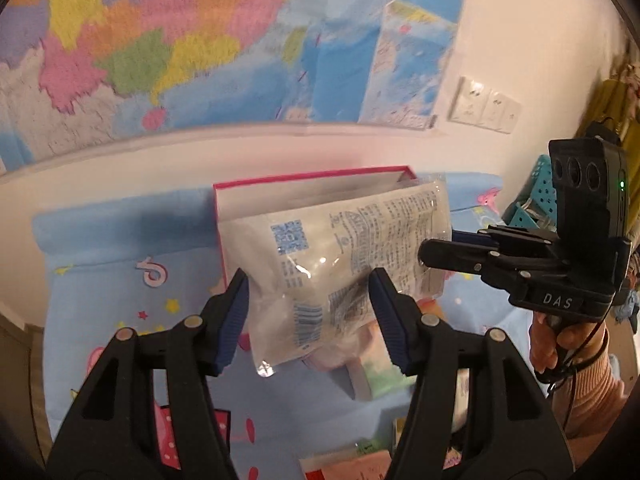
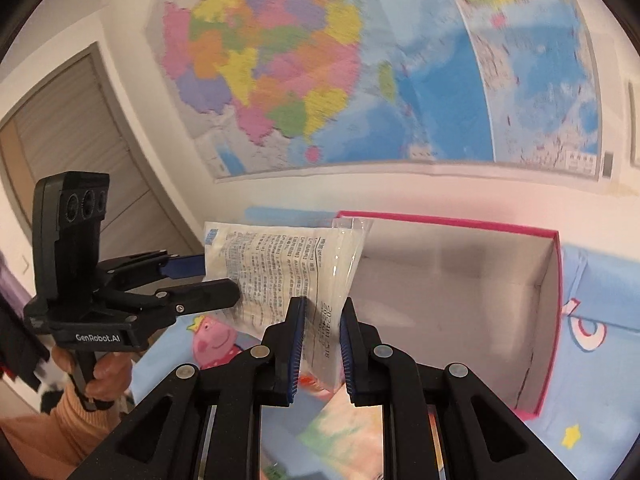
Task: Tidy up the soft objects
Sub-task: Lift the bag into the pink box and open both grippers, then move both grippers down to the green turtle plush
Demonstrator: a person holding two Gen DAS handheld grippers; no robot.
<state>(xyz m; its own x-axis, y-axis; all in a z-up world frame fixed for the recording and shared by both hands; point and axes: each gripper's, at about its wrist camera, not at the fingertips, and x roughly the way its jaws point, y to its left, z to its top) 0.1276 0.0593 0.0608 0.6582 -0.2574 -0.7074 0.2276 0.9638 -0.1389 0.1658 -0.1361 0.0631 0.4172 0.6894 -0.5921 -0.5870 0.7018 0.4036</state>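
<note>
Clear plastic packet (image 1: 340, 264) held aloft over pink-rimmed box (image 2: 460, 280) at 12 o'clock; left gripper (image 1: 310, 316) jaws half-spread, clamping packet body; right gripper (image 2: 322, 344) nearly closed, pinching packet edge.

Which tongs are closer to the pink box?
Right. The right tongs, pinching one end of the clear packet, hang at the pink box's open mouth. The left tongs hold the packet's other end, farther out.
</note>
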